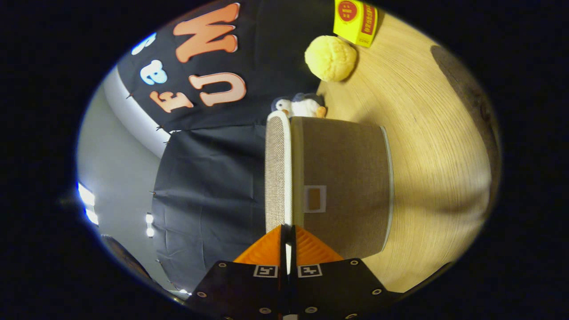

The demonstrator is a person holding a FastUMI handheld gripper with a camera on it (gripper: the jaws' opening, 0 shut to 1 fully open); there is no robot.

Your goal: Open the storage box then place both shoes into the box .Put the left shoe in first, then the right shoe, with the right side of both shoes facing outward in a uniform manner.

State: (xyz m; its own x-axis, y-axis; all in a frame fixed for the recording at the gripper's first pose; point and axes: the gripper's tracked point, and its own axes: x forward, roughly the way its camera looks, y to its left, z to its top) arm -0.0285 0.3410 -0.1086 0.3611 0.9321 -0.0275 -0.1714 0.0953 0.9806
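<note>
Gripper (287,235) fingers look pinched nearly together on the white rim of the lid (276,171), which runs straight ahead of them. Storage box (344,186) sits right there on the wooden table (435,146), closed.

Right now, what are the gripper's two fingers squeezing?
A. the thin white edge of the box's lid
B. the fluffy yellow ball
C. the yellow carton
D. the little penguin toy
A: the gripper has its fingers pressed close together on the white rim of the storage box lid, while the yellow ball, penguin toy and yellow carton sit far beyond them on the table.
</note>
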